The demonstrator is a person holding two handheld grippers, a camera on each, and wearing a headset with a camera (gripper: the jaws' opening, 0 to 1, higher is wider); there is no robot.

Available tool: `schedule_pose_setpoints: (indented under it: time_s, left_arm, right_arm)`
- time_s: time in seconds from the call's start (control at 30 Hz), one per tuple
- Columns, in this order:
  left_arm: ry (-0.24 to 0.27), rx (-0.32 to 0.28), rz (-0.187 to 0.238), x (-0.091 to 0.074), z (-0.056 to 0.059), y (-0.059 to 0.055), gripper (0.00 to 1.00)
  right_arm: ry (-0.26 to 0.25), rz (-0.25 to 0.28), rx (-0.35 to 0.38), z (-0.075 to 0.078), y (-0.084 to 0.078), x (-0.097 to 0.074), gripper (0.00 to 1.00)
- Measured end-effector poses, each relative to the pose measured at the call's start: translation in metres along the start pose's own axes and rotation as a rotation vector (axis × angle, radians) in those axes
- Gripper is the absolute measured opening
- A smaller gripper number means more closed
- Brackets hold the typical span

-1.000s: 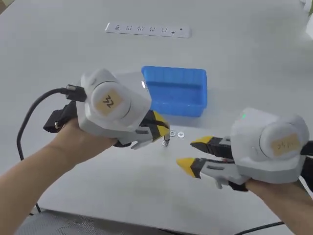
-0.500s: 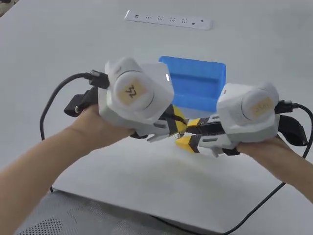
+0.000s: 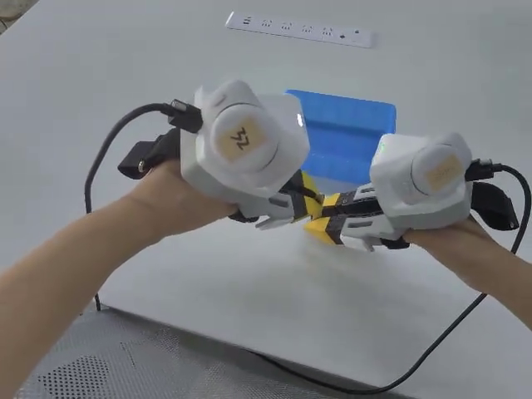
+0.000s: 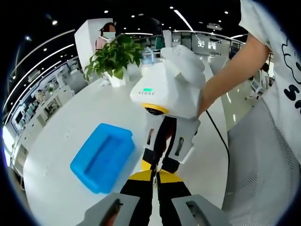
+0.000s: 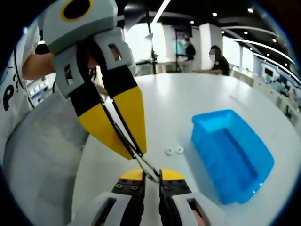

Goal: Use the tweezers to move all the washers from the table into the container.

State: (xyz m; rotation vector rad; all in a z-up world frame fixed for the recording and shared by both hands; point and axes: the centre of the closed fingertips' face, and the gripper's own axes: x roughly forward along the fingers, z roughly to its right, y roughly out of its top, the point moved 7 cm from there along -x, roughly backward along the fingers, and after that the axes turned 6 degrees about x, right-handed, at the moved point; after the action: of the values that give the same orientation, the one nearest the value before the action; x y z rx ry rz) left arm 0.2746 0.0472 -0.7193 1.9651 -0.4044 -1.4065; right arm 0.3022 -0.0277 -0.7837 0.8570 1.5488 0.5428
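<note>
Item: tweezers transfer, mid-task. Tabletop (image 5: 188, 94): white and wide. Container (image 5: 203, 141): blue open tub standing mid-tabletop, with nothing visible inside it. Power strip (image 3: 299, 29): white, lying along the far edge, well apart from the work. Washers (image 5: 168, 152): two small rings lying flat, side by side and almost touching. They sit just beside the container on the side toward the near edge, and neither has been lifted. Tweezers (image 5: 123, 127): thin dark metal, running down between the yellow jaws of the left claw (image 5: 135, 153). Their tip reaches into the right claw (image 5: 151, 177). Left claw: pinching the tweezers along their shank. Right claw: jaws pressed together on the tweezers' tip, as far as the right gripper view shows. Both claws meet nose to nose above the tabletop, on the near-edge side of the container. In the head view they cover the spot where the washers lie. Step in hand, by judgement: seating or handing over the tweezers between the two claws, ahead of the first pick. No washer is held. Progress: early, with two washers out and none seen in the container. Next move calls for one claw letting go cleanly so the tweezers do not twist. The tip must then come down onto the nearer washer with its two arms astride the ring's edge. Risk: a thin, flat washer may skid on the smooth tabletop under a slanted tip.
</note>
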Motion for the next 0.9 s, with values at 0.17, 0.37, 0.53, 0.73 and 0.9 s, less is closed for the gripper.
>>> schedule_pose_setpoints:
  time_s: [0.17, 0.37, 0.53, 0.73, 0.9]
  left_arm:
    - [0.021, 0.007, 0.007, -0.013, -0.006, 0.008, 0.00]
    - [0.028, 0.007, 0.023, -0.034, -0.015, 0.027, 0.00]
    - [0.047, 0.056, 0.027, -0.047, -0.025, 0.037, 0.00]
    - [0.078, 0.096, 0.012, -0.048, -0.039, 0.039, 0.00]
    - [0.080, 0.077, 0.014, -0.048, -0.046, 0.038, 0.00]
  right_arm:
    - [-0.007, 0.027, -0.019, -0.001, 0.014, -0.007, 0.06]
    - [-0.015, 0.070, -0.079, -0.006, 0.040, -0.020, 0.06]
    - [-0.024, 0.108, -0.107, -0.003, 0.062, -0.025, 0.04]
    - [-0.038, 0.147, -0.115, 0.013, 0.076, -0.020, 0.04]
    - [-0.046, 0.135, -0.135, 0.016, 0.076, -0.019, 0.04]
